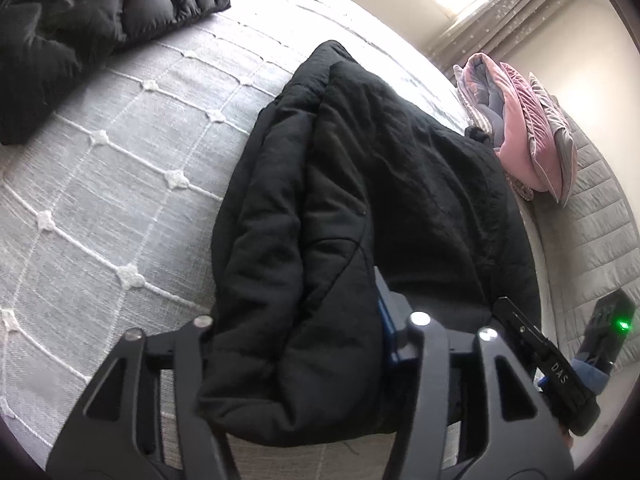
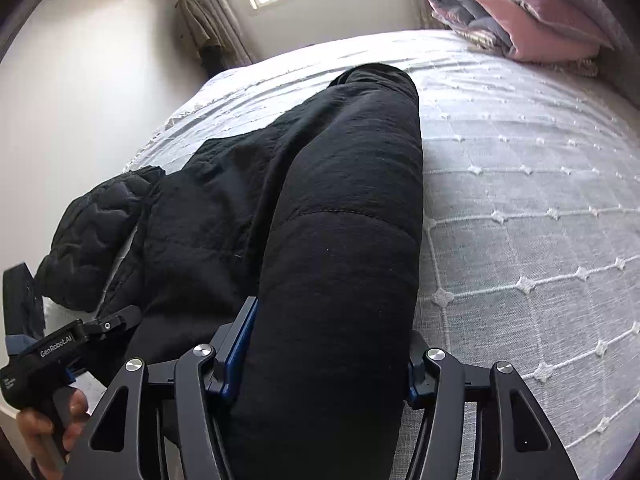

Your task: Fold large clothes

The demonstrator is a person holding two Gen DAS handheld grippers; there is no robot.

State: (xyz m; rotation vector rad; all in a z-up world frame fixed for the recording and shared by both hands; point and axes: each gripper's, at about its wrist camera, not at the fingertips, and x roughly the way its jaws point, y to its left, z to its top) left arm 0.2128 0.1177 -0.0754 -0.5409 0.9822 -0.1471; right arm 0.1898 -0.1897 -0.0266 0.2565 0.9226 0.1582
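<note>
A black padded coat [image 1: 380, 184] lies on the grey quilted bed, folded lengthwise into a long thick strip. My left gripper [image 1: 296, 340] is shut on the coat's near left end; the padding bulges between its jaws. In the right wrist view the same coat [image 2: 344, 208] runs away from me, and my right gripper [image 2: 332, 344] is shut on its near right end. The other hand-held gripper shows at each view's edge, the right one in the left wrist view [image 1: 548, 368] and the left one in the right wrist view [image 2: 60, 352].
A second black puffer jacket [image 1: 80, 20] lies crumpled at the far left of the bed [image 1: 100, 184], also seen beside the coat [image 2: 96, 236]. Pink and grey folded bedding [image 1: 524, 128] is piled at the head of the bed [image 2: 516, 20]. A window and curtains are behind.
</note>
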